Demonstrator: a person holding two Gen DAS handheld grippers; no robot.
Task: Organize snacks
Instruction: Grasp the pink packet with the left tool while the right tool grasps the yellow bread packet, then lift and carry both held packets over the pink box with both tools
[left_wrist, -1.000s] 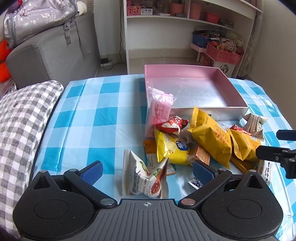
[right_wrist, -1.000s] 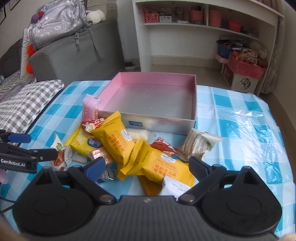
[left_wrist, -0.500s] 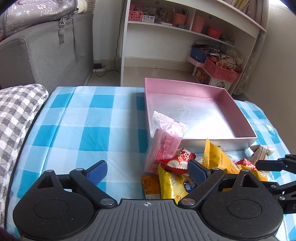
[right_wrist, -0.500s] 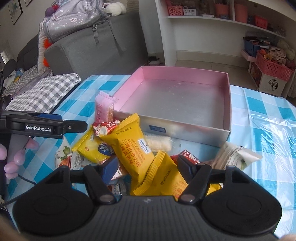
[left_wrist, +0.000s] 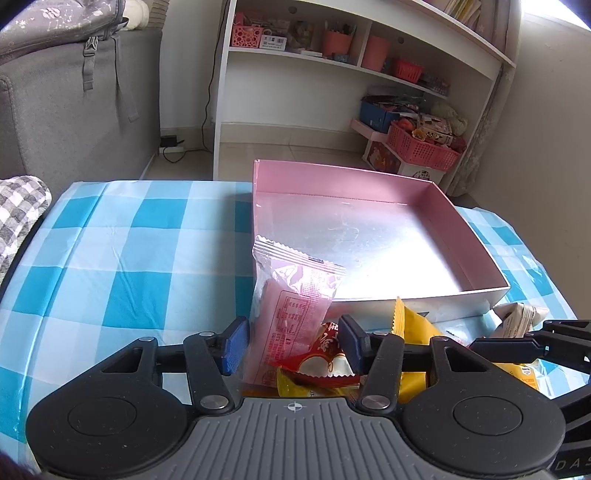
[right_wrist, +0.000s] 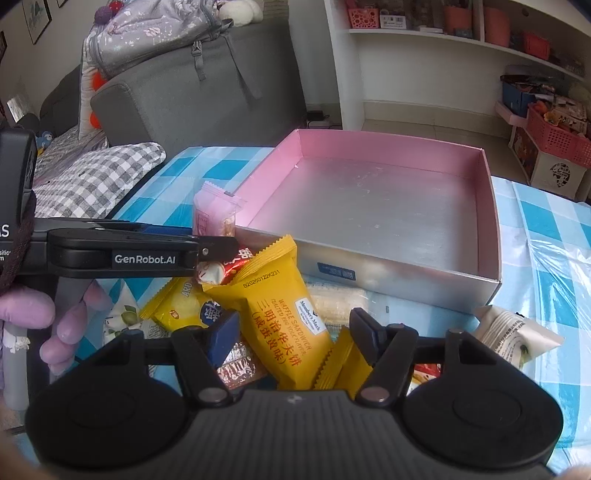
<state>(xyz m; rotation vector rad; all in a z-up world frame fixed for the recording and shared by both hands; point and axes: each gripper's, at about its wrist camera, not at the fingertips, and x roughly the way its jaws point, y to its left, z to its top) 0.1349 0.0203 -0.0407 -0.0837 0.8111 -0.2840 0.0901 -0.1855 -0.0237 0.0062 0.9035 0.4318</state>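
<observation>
A pile of snack packets lies on the blue checked tablecloth in front of an empty pink box (left_wrist: 369, 236) (right_wrist: 373, 206). My left gripper (left_wrist: 291, 345) is open, its jaws either side of a pink wafer packet (left_wrist: 291, 306) and a red-and-white packet (left_wrist: 325, 362). It also shows in the right wrist view (right_wrist: 218, 251), low over the pile. My right gripper (right_wrist: 291, 332) is open, its jaws either side of a yellow waffle sandwich packet (right_wrist: 280, 314); a second yellow packet (right_wrist: 343, 365) lies beside it.
A white packet (right_wrist: 517, 336) lies right of the pile. A grey checked cushion (right_wrist: 88, 181) sits at the table's left edge. A grey sofa with a bag (right_wrist: 192, 85) and white shelves (left_wrist: 351, 85) with red baskets stand beyond the table.
Both grippers have moved forward and down into the pile. Their jaws have narrowed, the left around the pink and red packets, the right around the yellow packet.
</observation>
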